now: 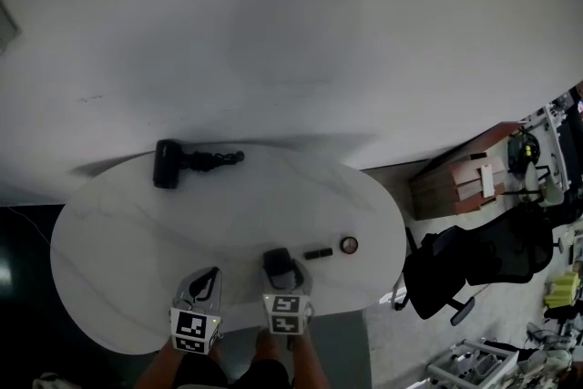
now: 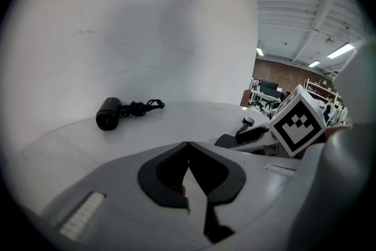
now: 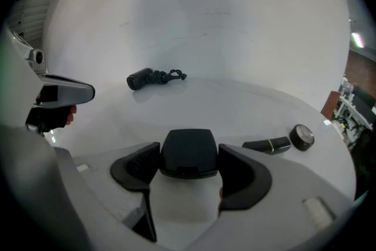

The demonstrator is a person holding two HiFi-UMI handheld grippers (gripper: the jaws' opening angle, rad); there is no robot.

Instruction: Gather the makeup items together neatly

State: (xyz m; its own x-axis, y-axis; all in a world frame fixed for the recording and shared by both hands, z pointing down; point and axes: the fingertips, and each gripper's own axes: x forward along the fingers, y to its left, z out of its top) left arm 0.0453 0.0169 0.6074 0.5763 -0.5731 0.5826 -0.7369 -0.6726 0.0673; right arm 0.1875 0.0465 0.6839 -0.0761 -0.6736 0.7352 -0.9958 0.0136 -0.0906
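The right gripper [image 3: 188, 166] is clamping a black rounded-square compact case [image 3: 189, 151], one jaw pressing on each side, near the front edge of a white oval marble-look table [image 1: 118, 232]. The left gripper [image 2: 188, 153] is waiting just to its left, jaws closed together on nothing.

A black lipstick tube with a gold band [image 3: 267, 144] and a small round black pot [image 3: 302, 137] are lying just beside each other, a little right of the compact. The step in hand is probably bringing the compact over to join them. The next move is calling for a short shift rightward and a level set-down beside the tube without nudging it.

Bare tabletop is lying open ahead. The near rim is sitting close behind both grippers, so drifting backward is risking a drop. A black hair dryer with a coiled cord [image 1: 168, 164] is resting well apart, far left.
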